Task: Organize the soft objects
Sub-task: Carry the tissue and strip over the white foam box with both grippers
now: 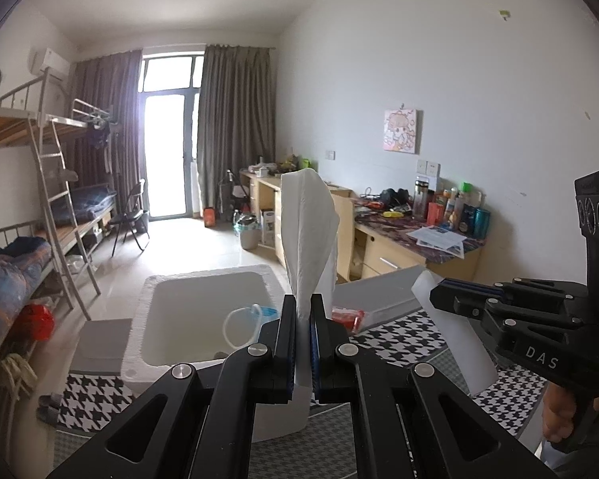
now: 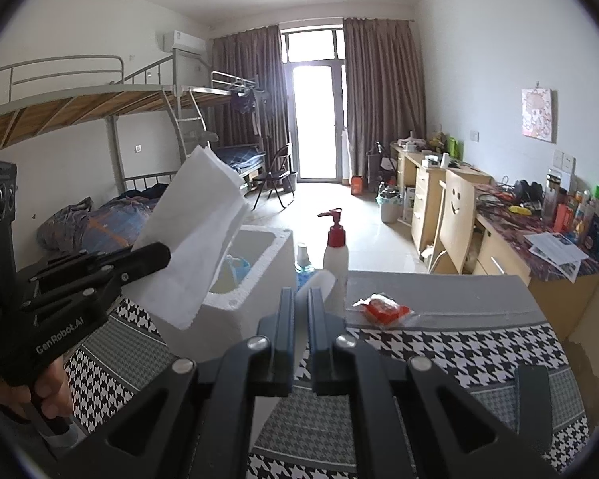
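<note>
Your left gripper (image 1: 303, 319) has its jaws clamped on a white tissue (image 1: 309, 231), held up above the white foam box (image 1: 139, 343). Your right gripper (image 2: 297, 311) pinches another white sheet (image 2: 319, 279) over the houndstooth surface (image 2: 439, 351), near the pump bottle (image 2: 336, 255).

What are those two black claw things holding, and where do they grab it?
Both hold one white tissue: the left gripper pinches one edge, the right gripper another corner.
</note>
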Demonstrator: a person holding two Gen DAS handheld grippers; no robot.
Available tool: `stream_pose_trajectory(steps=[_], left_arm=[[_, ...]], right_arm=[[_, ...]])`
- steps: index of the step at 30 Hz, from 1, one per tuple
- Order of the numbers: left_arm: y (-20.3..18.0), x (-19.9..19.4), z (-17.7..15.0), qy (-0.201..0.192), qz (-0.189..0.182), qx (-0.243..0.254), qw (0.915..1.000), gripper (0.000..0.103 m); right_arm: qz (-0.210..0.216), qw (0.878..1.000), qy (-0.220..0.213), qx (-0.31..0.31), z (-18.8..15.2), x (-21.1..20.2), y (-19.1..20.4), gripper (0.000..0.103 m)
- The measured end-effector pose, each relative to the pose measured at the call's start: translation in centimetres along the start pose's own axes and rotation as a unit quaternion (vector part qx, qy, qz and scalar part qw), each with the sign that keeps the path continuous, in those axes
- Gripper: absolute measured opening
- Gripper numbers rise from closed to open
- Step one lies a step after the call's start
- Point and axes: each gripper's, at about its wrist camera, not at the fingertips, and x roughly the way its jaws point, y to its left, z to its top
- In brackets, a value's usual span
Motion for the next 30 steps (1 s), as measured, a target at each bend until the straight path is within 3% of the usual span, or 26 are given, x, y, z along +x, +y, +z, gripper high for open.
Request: stream_pose_trajectory(steps=[30], left_arm=[[4.3,0.2,1.5,-0.016,0.075,-0.021,0.9968,0.006]], right_arm=[[0.048,0.998,0.012,-0.045,3.8,4.0,4.1,0.008]])
